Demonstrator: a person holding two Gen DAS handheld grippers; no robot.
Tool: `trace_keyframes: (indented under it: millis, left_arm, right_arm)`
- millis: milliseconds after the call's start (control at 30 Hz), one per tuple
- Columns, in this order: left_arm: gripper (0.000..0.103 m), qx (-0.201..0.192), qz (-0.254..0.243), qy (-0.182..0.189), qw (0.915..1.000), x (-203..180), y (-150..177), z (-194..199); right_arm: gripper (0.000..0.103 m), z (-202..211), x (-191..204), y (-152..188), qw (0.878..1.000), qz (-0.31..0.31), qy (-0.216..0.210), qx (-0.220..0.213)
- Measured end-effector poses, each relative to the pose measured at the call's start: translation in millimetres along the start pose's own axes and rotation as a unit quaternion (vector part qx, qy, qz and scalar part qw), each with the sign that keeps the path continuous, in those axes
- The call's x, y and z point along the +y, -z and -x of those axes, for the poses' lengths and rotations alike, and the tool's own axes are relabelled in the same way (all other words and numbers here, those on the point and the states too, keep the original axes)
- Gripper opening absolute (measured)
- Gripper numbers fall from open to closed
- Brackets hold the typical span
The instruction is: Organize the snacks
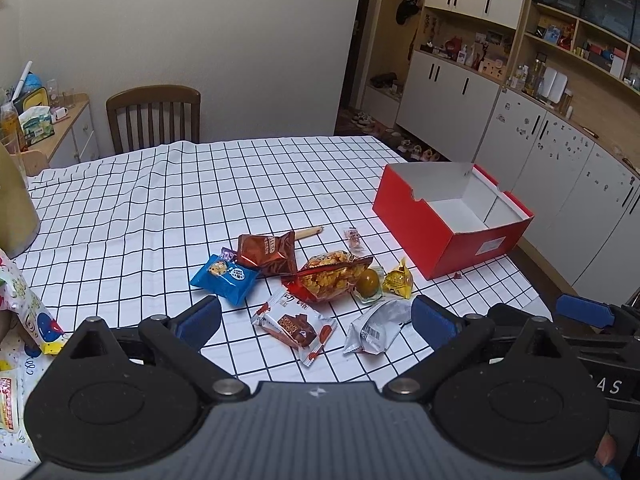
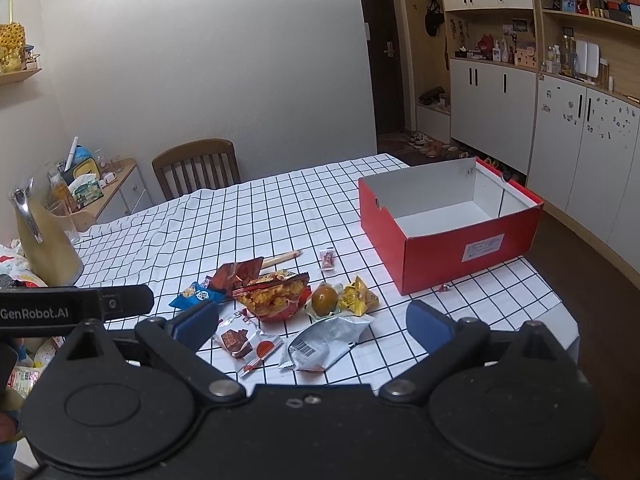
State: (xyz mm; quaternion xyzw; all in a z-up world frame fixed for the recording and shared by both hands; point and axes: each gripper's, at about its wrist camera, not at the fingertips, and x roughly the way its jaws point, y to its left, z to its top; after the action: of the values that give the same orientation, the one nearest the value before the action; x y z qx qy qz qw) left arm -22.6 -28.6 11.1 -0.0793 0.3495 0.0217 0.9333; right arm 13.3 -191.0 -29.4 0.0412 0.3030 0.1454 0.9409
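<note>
Several snack packets lie in a loose pile on the checked tablecloth: a blue packet [image 1: 224,279], a brown bag [image 1: 267,253], a red bag of golden snacks [image 1: 330,276], a chocolate bar packet [image 1: 295,326], a silver packet [image 1: 376,327], a yellow packet [image 1: 398,280], a sealed egg [image 1: 368,283] and a small candy [image 1: 354,238]. An empty red box [image 1: 452,216] stands open at the right. My left gripper [image 1: 316,322] is open above the near packets. My right gripper [image 2: 312,330] is open above the silver packet [image 2: 326,342], left of the red box [image 2: 452,216].
A wooden stick [image 1: 308,233] lies behind the pile. A gold jug [image 2: 46,236] stands at the table's left edge. A wooden chair [image 1: 154,118] is at the far side. More packets [image 1: 24,308] lie at the near left. Cabinets [image 1: 560,160] line the right wall.
</note>
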Motion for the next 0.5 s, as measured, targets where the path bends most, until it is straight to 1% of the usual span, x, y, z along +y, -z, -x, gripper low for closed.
trace_keyframes:
  millis: [500]
  left_arm:
    - [0.102, 0.003, 0.001, 0.004, 1.0, 2.2, -1.8, -4.3]
  right_arm:
    - [0.1, -1.0, 0.8, -1.7, 1.0, 0.003, 0.003, -0.003]
